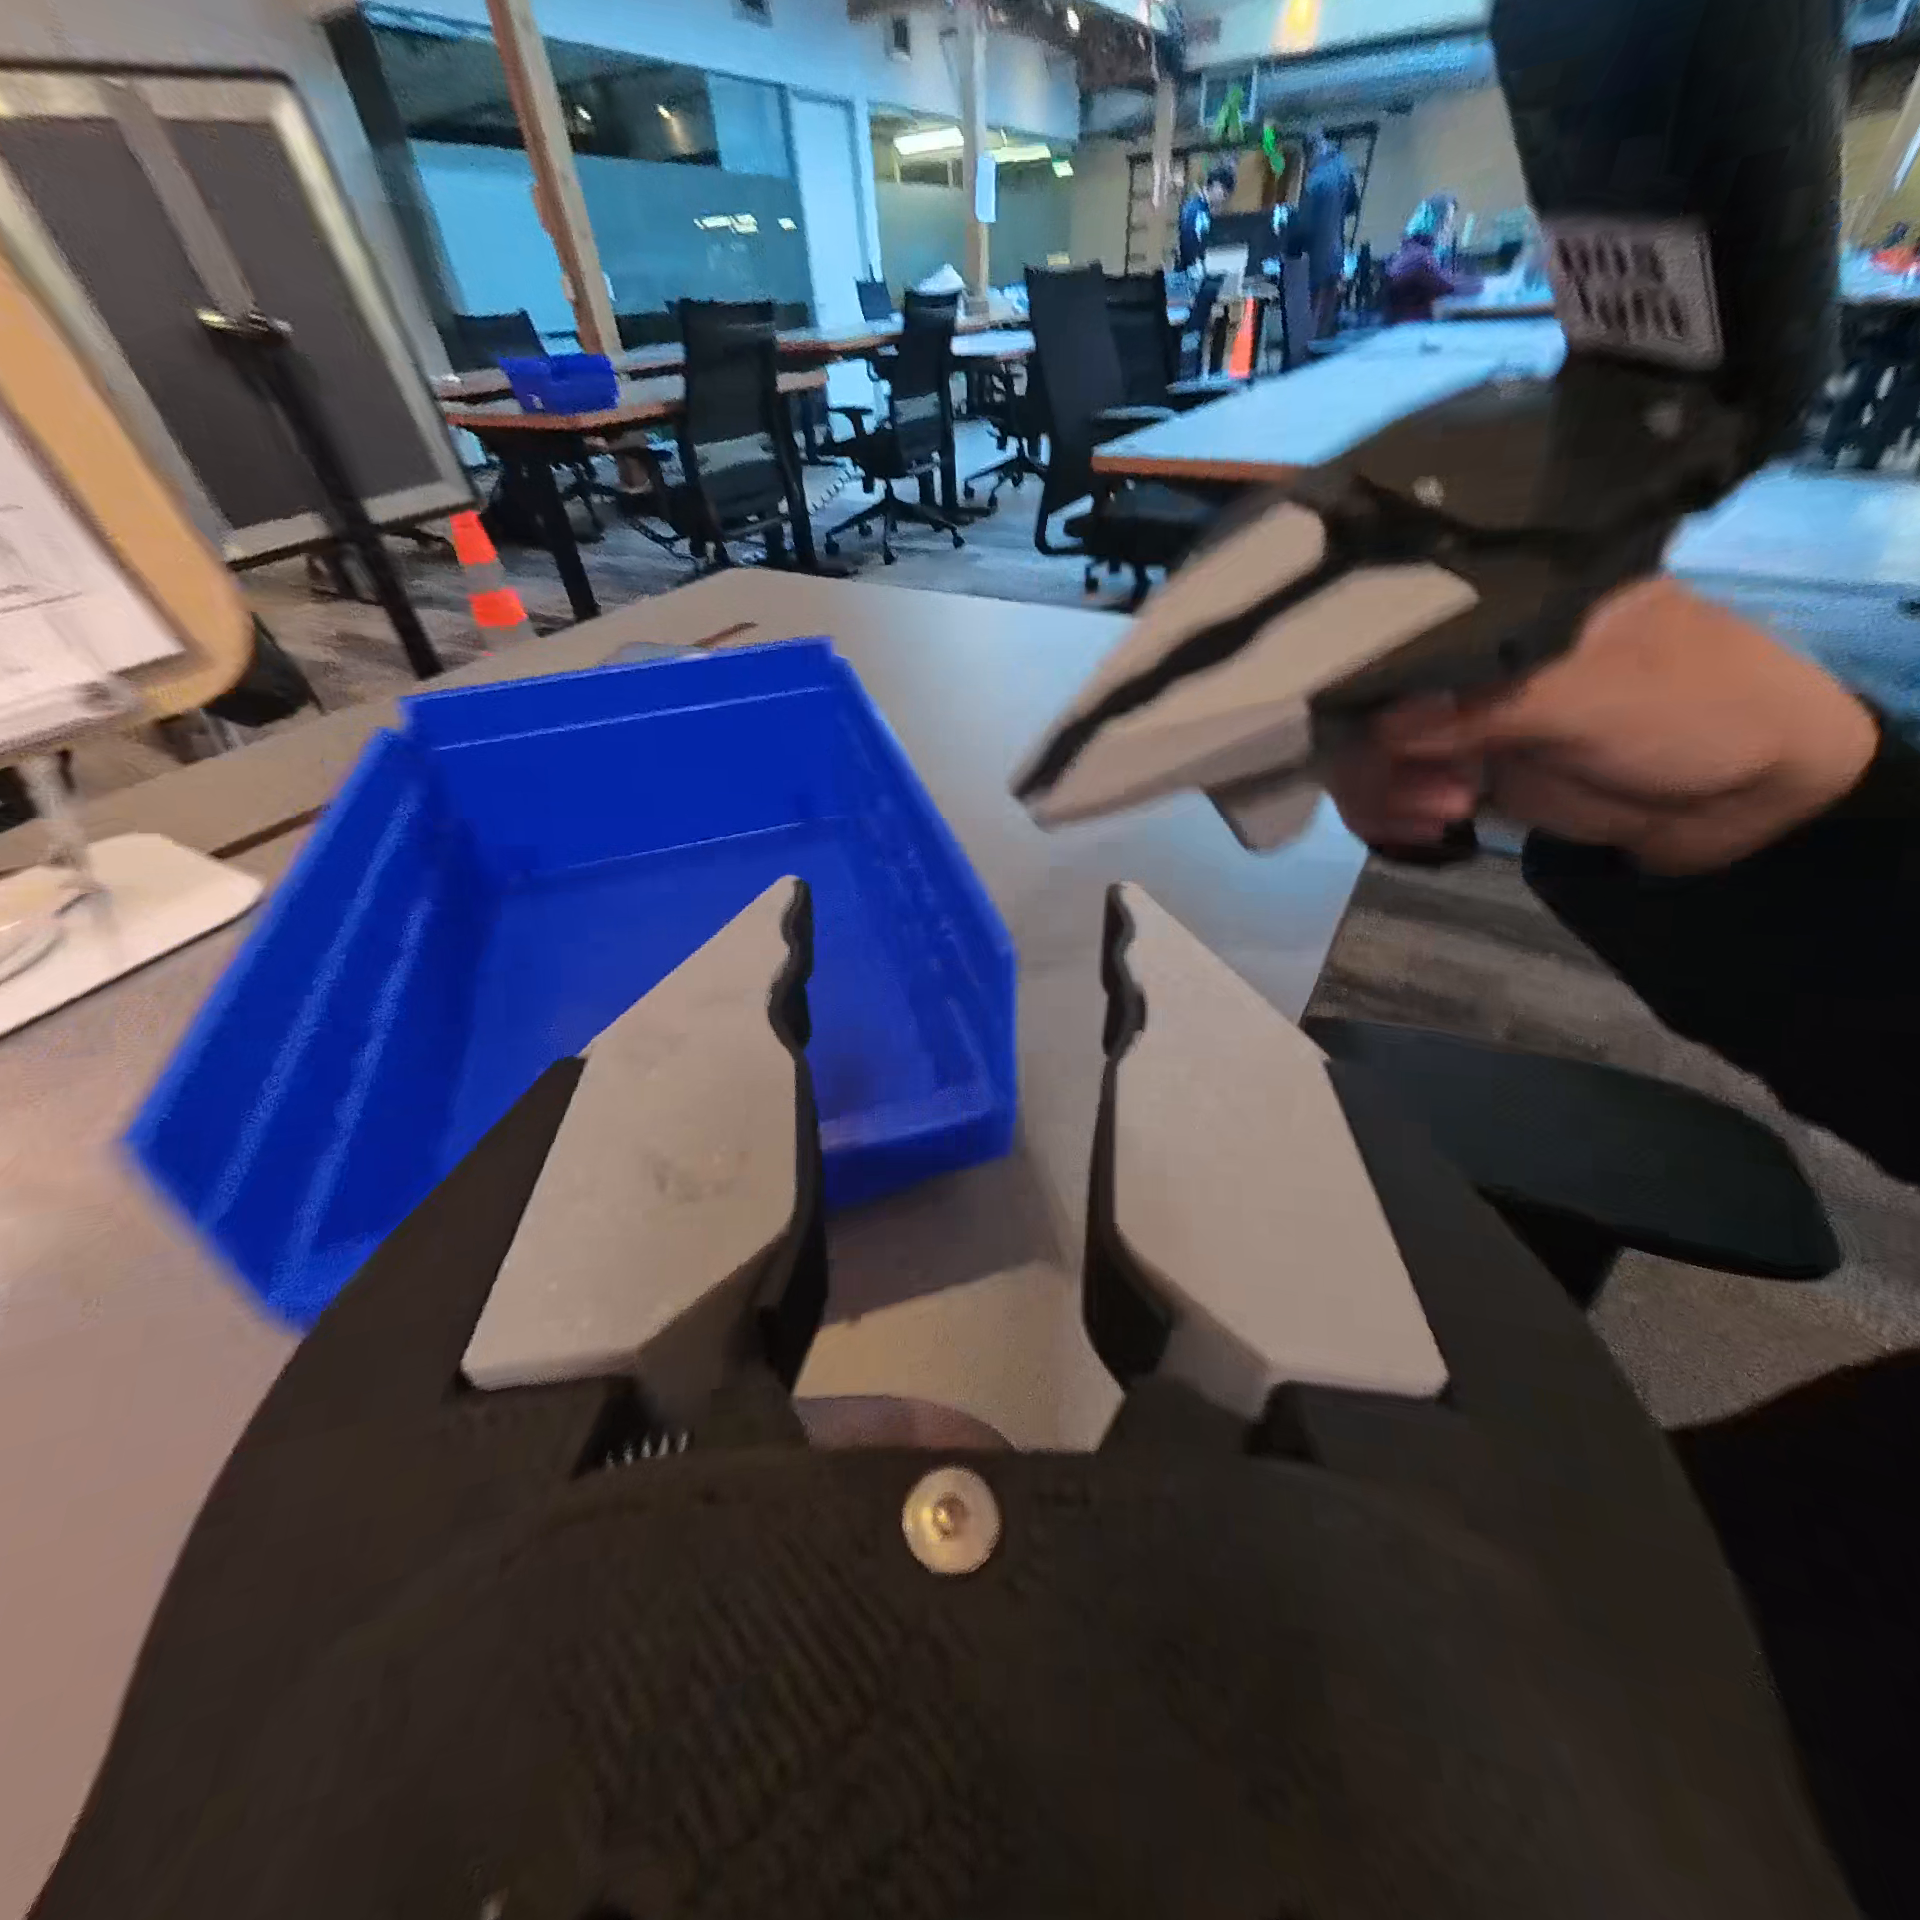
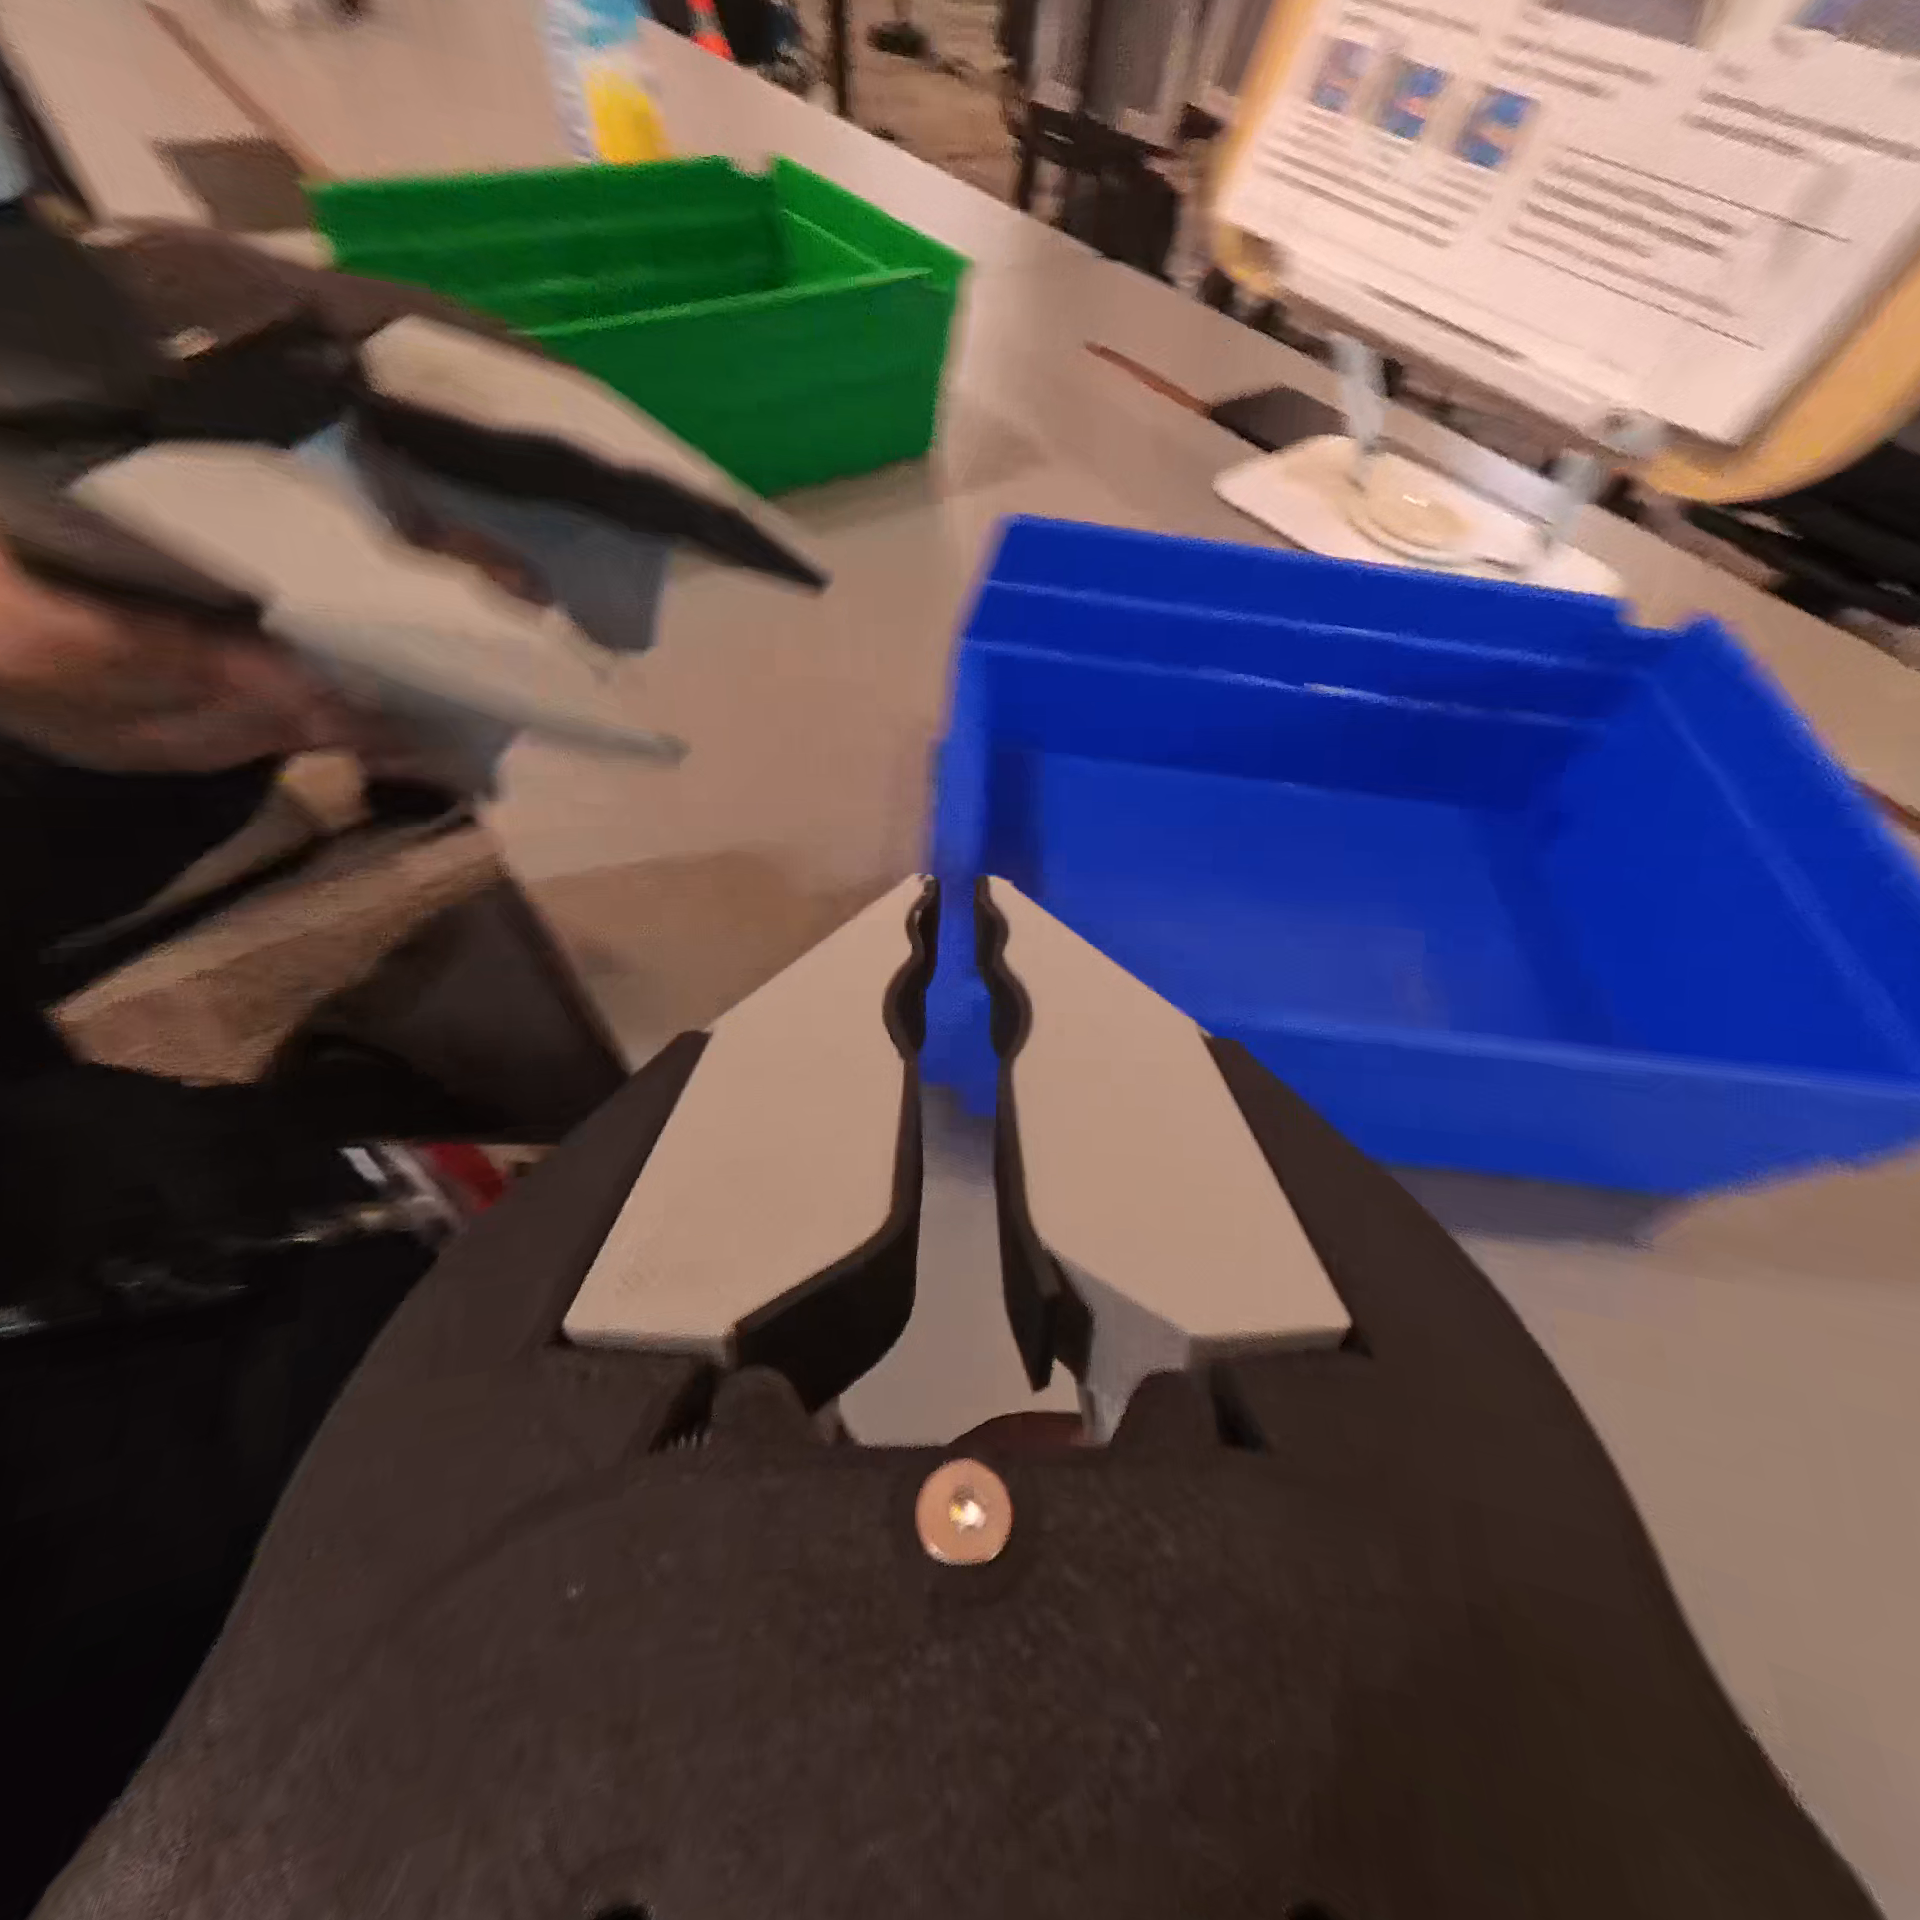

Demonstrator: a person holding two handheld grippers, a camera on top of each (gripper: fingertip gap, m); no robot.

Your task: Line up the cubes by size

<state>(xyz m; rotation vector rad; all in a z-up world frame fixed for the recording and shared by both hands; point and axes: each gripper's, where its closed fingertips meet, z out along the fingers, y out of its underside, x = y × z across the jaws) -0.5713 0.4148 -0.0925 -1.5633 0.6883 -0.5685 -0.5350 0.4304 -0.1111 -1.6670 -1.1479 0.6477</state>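
Left gripper [image 1: 954,902], fingers spread and empty, hovers above the blue bin's [image 1: 582,935] near edge. Right gripper [image 2: 956,883], fingers nearly pressed together, hovers beside that bin. No cubes show; both frames are blurred.

Each wrist camera looks forward along its own fingers, close above the grey table [image 1: 1143,727]. Both views share the blue bin [image 1: 582,935] [image 2: 1455,883], seen from opposite sides.
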